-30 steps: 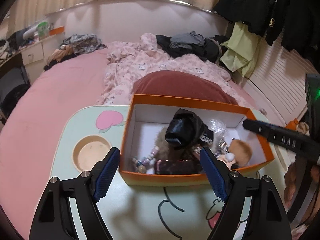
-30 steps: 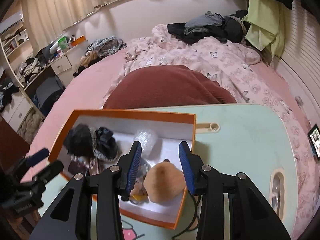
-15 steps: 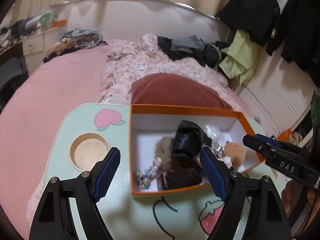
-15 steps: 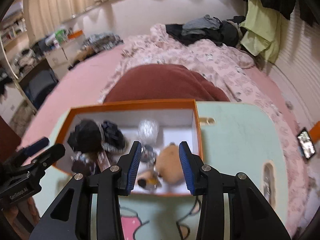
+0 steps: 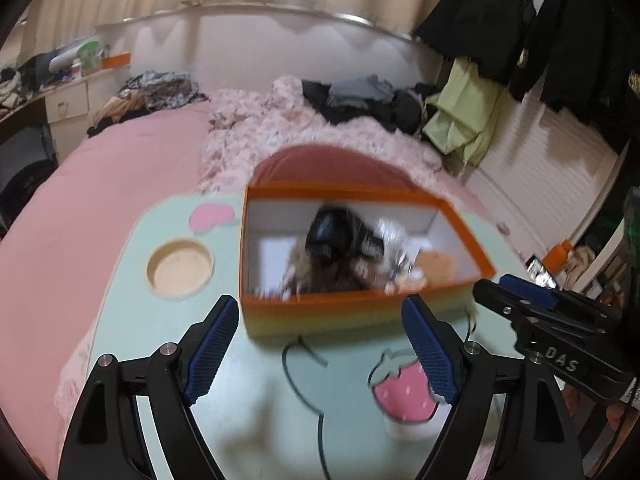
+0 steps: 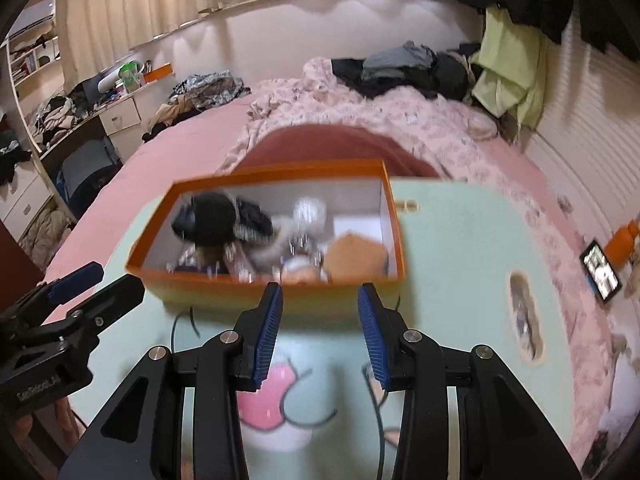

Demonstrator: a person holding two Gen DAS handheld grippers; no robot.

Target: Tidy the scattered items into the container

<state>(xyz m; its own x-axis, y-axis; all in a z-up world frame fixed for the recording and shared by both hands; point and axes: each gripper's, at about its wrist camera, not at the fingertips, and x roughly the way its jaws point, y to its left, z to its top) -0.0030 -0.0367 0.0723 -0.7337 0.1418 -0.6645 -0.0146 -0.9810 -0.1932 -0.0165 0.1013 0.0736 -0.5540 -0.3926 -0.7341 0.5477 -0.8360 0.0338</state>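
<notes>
Standing on the mint-green desk (image 5: 120, 320), the orange box (image 5: 360, 316) holds the gathered items: a black bundle (image 5: 330, 234), a crinkled clear wrap (image 6: 308, 210) and a tan plush (image 6: 354, 254), all blurred in both views.

Left gripper (image 5: 320, 356): jaws wide apart, nothing between them, hanging over the desk on the near side of the box.

Right gripper (image 6: 318, 334): jaws partly apart, empty, likewise just near of the box's front wall.

Left wrist view only: round cup recess (image 5: 180, 270) left of the box; pink heart print (image 5: 211, 218) beyond it; strawberry print (image 5: 404, 394) near right; the right gripper's body entering from the right edge.

Right wrist view only: oval slot (image 6: 526, 316) at the desk's right side; a lit phone (image 6: 600, 272) lying on the bed (image 6: 192, 136) further right; the left gripper's fingers intruding at far left.

Both views: dark red cushion (image 5: 332, 170) behind the box, floral quilt (image 6: 420, 120) and heaped clothes (image 6: 408, 66) at the far end.
</notes>
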